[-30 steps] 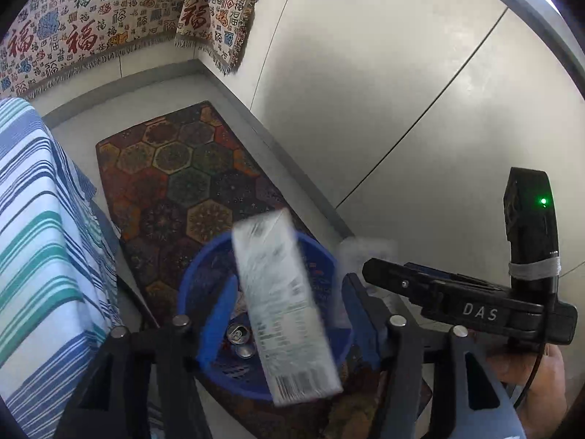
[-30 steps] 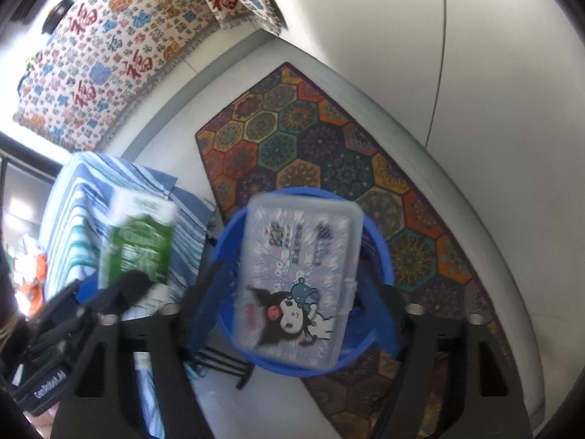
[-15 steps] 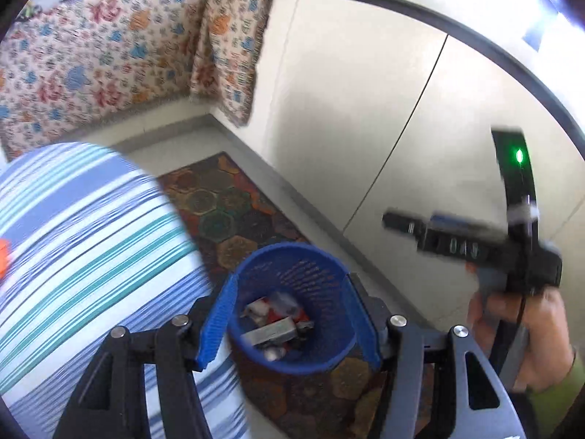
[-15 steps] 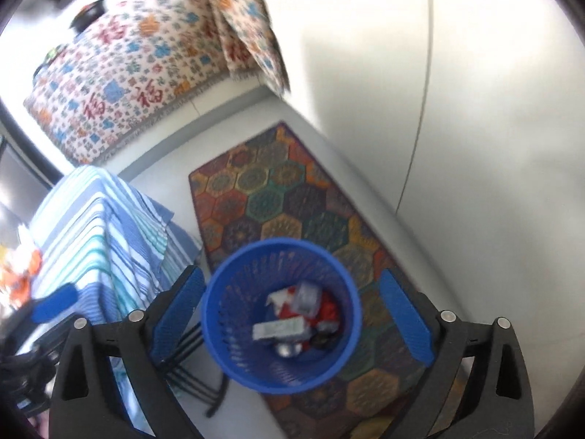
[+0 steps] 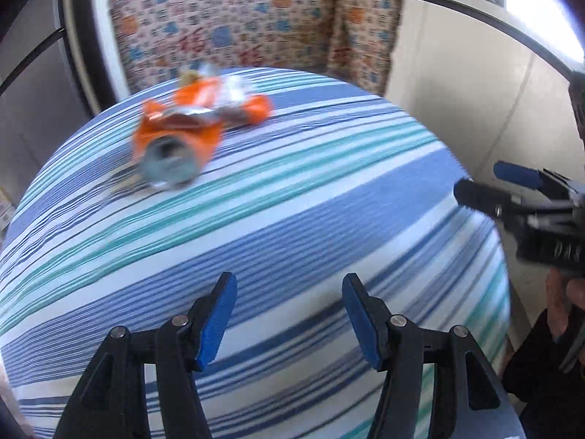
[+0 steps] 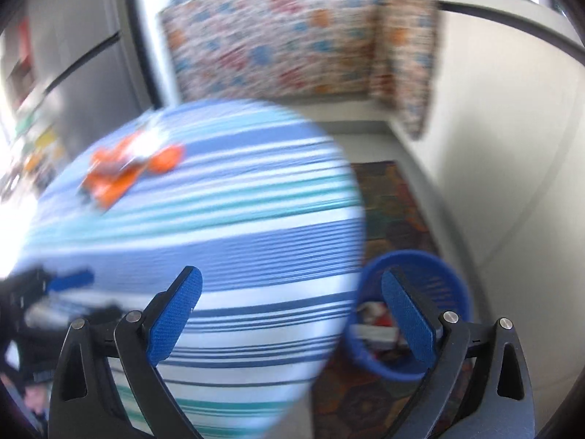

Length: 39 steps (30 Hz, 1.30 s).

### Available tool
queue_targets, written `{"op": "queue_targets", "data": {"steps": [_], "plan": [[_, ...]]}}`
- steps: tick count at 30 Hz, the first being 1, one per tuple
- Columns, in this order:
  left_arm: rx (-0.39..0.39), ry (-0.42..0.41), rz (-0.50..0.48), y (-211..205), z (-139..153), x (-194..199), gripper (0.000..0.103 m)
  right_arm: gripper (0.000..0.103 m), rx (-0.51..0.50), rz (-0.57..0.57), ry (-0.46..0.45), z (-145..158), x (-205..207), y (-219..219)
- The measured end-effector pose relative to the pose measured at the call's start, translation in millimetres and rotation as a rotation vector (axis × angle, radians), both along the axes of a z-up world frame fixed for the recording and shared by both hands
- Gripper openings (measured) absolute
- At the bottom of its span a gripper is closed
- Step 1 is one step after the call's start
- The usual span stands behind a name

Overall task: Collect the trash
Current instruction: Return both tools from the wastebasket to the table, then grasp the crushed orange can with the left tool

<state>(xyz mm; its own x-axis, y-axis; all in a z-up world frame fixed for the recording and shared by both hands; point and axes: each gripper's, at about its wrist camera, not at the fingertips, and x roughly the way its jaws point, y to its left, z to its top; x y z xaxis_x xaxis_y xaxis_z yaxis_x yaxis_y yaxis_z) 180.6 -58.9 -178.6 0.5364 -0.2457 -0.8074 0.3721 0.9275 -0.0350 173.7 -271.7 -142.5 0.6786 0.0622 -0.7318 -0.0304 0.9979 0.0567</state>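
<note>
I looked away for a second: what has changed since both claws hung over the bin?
Both claws let go: the carton and the plastic case went into the blue bin. The left claw and right claw, its jaws just opened wider, now empty, swung to the striped table. The orange trash lies untouched.

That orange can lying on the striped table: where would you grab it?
Probably across its round body, coming from above. The orange can lies on its side on the striped table, its end facing the left wrist camera, so jaws could close on the curved sides.
</note>
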Motion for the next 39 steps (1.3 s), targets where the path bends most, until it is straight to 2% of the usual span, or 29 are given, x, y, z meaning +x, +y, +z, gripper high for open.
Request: {"op": "queue_targets", "data": {"steps": [4, 7, 11, 13, 15, 18, 21, 25, 30, 33, 35, 39], "plan": [[0.007, -0.001, 0.060, 44.5, -2.6, 13.7, 0.061, 0.099, -0.026, 0.068, 0.039, -11.3, 22.5, 56.9], [0.013, -0.016, 0.075, 63.8, -5.1, 20.9, 0.062, 0.099, -0.034, 0.079, 0.064, -20.0, 42.7, 81.0], [0.011, -0.029, 0.062, 67.1, -6.0, 29.7, 0.069, 0.099, -0.064, 0.074, 0.092, -34.9, 60.9, 98.0], [0.010, -0.032, 0.057, 69.6, -7.3, 34.7, 0.079, 0.099, -0.060, 0.060, 0.108, -42.3, 64.1, 97.8], [0.008, -0.030, 0.052, 68.3, -7.8, 42.3, 0.080, 0.101, -0.042, 0.051, 0.109, -42.0, 64.3, 93.4], [-0.009, -0.027, 0.035, 67.2, -7.6, 56.7, 0.080, 0.102, -0.045, 0.044, 0.116, -45.2, 67.7, 93.9], [-0.078, -0.016, 0.018, 66.1, -3.8, 76.1, 0.080, 0.102, -0.049, 0.042, 0.116, -45.4, 65.4, 96.6], [-0.148, -0.047, 0.018, 62.2, 10.0, 99.9, 0.080, 0.102, -0.050, 0.043, 0.117, -45.2, 64.9, 97.5], [-0.126, -0.053, 0.024, 51.0, 11.6, 127.9, 0.080, 0.102, -0.049, 0.043, 0.117, -45.0, 65.3, 97.0], [-0.141, -0.041, -0.004, 46.4, 9.1, 135.8, 0.080, 0.102, -0.049, 0.043, 0.117, -44.9, 65.1, 96.9], [-0.150, -0.059, -0.009, 47.2, 10.3, 133.9, 0.064, 0.102, -0.050, 0.043, 0.117, -44.9, 65.4, 96.6], [-0.161, -0.060, 0.004, 55.9, 11.9, 123.7, 0.064, 0.102, -0.050, 0.043, 0.117, -44.9, 65.2, 96.5]]}}
